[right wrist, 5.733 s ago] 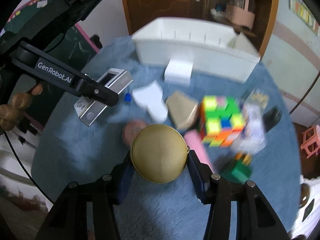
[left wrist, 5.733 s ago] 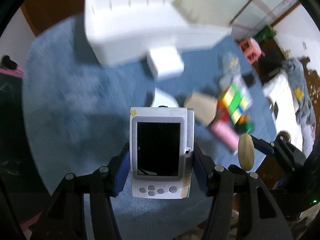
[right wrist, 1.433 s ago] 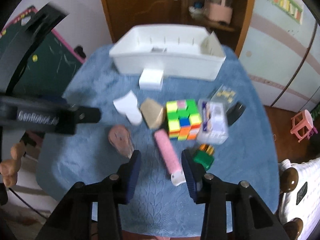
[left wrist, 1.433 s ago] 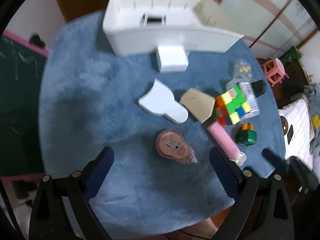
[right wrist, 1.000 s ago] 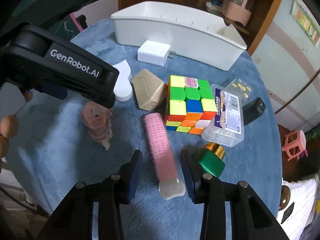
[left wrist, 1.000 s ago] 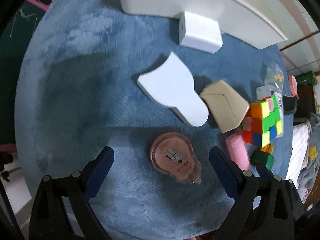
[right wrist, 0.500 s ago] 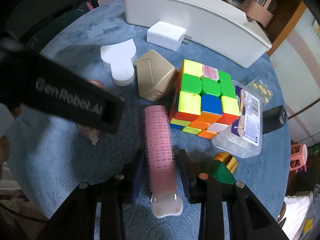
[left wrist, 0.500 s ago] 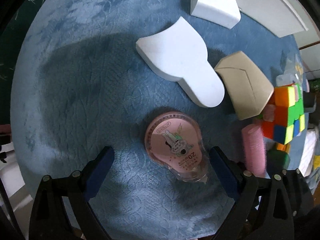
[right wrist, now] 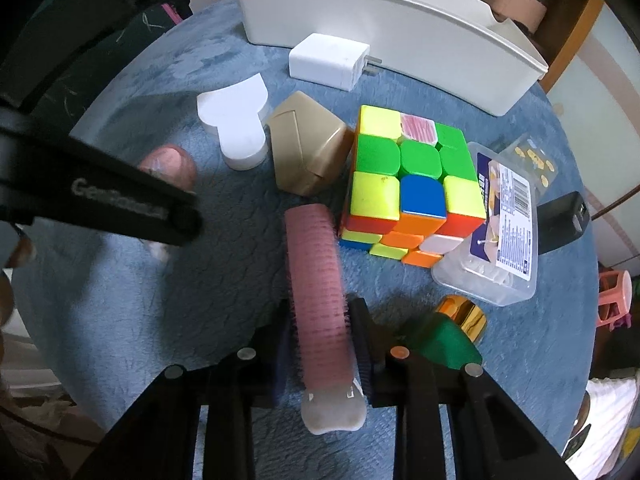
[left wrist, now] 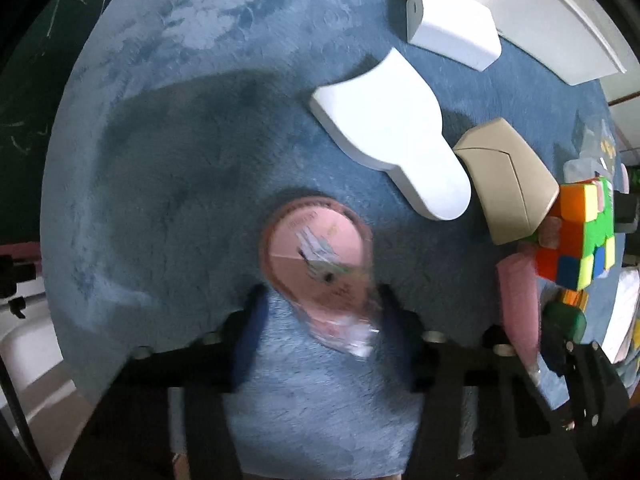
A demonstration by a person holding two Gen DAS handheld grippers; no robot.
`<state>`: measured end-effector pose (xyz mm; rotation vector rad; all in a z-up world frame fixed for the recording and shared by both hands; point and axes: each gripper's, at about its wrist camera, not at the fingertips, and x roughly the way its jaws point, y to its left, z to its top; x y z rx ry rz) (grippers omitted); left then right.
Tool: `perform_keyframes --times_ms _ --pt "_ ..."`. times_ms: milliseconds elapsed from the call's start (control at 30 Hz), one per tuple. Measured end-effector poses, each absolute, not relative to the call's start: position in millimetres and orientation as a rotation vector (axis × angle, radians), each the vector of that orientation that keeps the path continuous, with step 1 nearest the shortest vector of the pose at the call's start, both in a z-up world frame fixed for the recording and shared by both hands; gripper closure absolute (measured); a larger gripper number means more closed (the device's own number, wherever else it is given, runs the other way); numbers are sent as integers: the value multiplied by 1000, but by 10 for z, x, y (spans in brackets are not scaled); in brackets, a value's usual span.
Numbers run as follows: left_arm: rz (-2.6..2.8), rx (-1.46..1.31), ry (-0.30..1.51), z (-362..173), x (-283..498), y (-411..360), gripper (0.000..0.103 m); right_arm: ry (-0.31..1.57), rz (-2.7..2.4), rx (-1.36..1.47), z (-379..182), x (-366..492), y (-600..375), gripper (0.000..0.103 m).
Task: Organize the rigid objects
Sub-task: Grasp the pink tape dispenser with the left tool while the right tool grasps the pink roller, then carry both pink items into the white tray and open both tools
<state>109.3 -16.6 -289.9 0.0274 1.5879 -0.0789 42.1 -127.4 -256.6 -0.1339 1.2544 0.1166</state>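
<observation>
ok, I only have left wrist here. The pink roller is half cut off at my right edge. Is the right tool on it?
Observer: Yes. The right tool straddles the pink hair roller, pads against its bristles on both sides. It lies flat on the blue cloth.
Operator: anything crowding that tool?
Observer: A green piece with a gold cap sits just beside the tool's right finger, apart from the hair roller.
Operator: and the charger, where do the prongs point?
Observer: The white charger has its prongs on the right in the right wrist view, running along the wall of the white bin.
</observation>
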Motion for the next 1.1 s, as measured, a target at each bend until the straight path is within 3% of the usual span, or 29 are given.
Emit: perform_keyframes --times_ms 233,667,933,1100 --pt "-171 -37 1579 -2845 1045 101 60 1251 109 -125 -2512 418 -1212 78" --pt "-281 -6 1396 -2175 815 301 62 1201 147 -8 -2033 322 -1027 79" --pt "-338 41 1181 -1333 1202 112 62 1083 119 71 -1316 433 -1184 79" --pt "-389 32 1010 -658 1451 37 62 963 106 66 -589 738 -1409 79"
